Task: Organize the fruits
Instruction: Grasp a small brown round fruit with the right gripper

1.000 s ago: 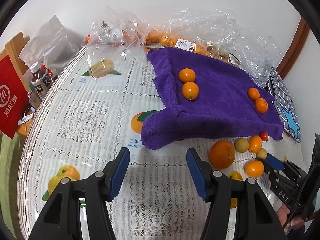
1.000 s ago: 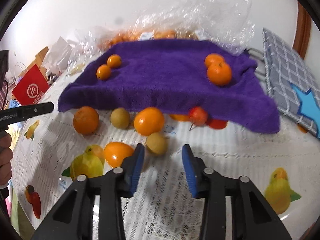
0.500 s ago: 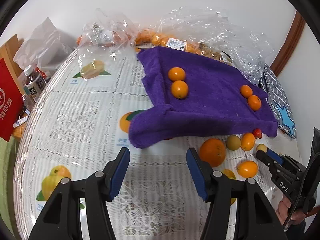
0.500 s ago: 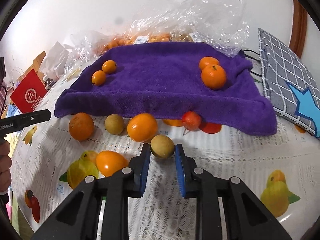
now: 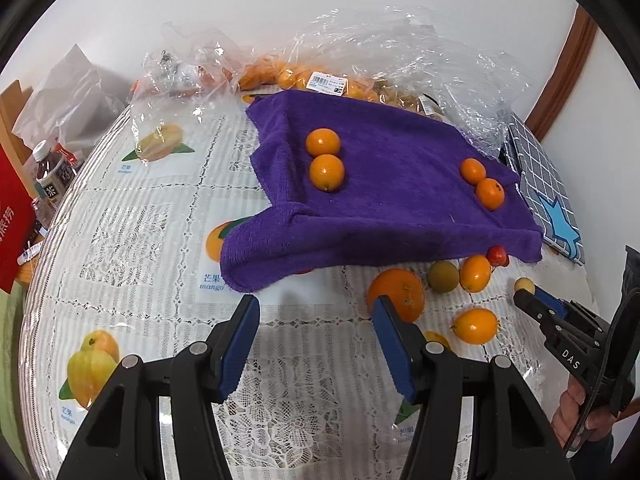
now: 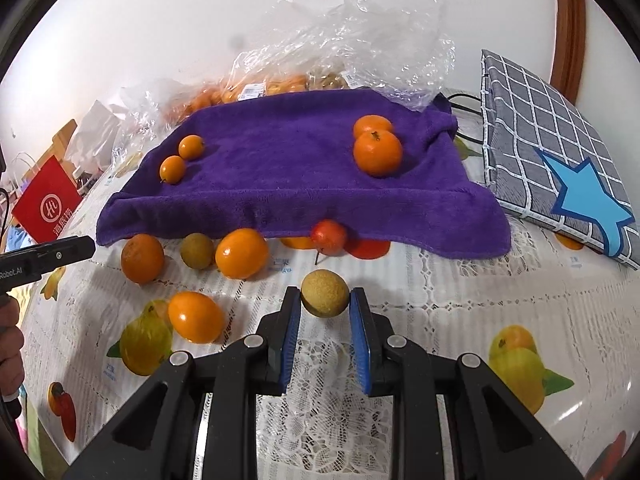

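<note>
My right gripper (image 6: pixel 324 300) is shut on a small tan round fruit (image 6: pixel 325 293), held just above the tablecloth; the same fruit (image 5: pixel 524 284) shows at that gripper's tip in the left wrist view. A purple towel (image 6: pixel 296 168) carries two pairs of small oranges (image 6: pixel 376 152) (image 6: pixel 173 169). Along its front edge lie a big orange (image 6: pixel 142 258), a greenish-brown fruit (image 6: pixel 197 251), an orange kumquat (image 6: pixel 241 253), a small red fruit (image 6: pixel 328 237) and another orange fruit (image 6: pixel 196 316). My left gripper (image 5: pixel 316 320) stands open over bare tablecloth, left of the big orange (image 5: pixel 400 292).
Clear plastic bags (image 5: pixel 400 60) with more fruit sit behind the towel. A grey checked pouch with a blue star (image 6: pixel 560 168) lies at the right. A red bag (image 6: pixel 46 204) and bottles (image 5: pixel 52 180) stand past the table's left edge. The lace tablecloth (image 5: pixel 132 240) has printed fruit pictures.
My right gripper slid forward around the tan fruit and closed on it, then lifted it slightly. The left gripper stayed open and nearly still.
</note>
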### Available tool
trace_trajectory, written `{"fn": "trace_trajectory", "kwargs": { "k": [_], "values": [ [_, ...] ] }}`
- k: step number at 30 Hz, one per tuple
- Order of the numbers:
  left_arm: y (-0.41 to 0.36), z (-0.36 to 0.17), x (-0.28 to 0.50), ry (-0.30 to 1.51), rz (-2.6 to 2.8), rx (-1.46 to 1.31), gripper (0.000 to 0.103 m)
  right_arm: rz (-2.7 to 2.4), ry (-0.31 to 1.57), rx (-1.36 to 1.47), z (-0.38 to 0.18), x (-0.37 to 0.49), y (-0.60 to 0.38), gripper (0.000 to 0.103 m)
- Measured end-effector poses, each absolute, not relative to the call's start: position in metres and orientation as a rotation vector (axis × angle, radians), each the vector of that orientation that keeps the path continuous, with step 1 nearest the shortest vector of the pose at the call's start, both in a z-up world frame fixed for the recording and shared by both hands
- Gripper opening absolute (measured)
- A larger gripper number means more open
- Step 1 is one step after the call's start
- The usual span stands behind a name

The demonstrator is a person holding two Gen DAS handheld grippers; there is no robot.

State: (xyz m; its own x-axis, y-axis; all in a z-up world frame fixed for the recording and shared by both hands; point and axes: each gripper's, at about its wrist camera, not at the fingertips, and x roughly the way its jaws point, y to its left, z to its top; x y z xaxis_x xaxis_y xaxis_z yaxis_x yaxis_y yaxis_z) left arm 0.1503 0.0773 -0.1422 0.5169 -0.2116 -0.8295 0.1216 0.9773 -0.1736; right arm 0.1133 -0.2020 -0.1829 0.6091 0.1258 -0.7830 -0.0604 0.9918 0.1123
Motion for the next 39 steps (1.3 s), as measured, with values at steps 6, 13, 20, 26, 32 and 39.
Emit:
{"fn": "trace_trajectory", "kwargs": {
  "k": [6, 13, 20, 26, 32, 39],
  "values": [
    [0.076, -0.145, 0.151, 1.02, -0.21, -0.11, 0.057, 0.098, 0.894, 0.076, -0.177, 0.113, -0.207, 0.025],
    [0.068, -0.152, 0.156, 1.035, -0.219, -0.132, 0.057, 0.079, 0.867, 0.064, -0.166, 0.109, -0.215, 0.025],
    [0.053, -0.158, 0.161, 1.057, -0.238, -0.119, 0.057, 0.057, 0.872, 0.063, -0.169, 0.106, -0.227, 0.025],
    [0.046, -0.157, 0.163, 1.046, -0.25, -0.112, 0.057, 0.043, 0.875, 0.077, -0.171, 0.106, -0.234, 0.025],
    [0.042, -0.158, 0.163, 1.047, -0.269, -0.103, 0.057, 0.042, 0.873, 0.079, -0.172, 0.104, -0.234, 0.025],
    [0.034, -0.163, 0.161, 1.064, -0.311, -0.089, 0.057, 0.046, 0.874, 0.071, -0.172, 0.104, -0.231, 0.025]
  ]
}}
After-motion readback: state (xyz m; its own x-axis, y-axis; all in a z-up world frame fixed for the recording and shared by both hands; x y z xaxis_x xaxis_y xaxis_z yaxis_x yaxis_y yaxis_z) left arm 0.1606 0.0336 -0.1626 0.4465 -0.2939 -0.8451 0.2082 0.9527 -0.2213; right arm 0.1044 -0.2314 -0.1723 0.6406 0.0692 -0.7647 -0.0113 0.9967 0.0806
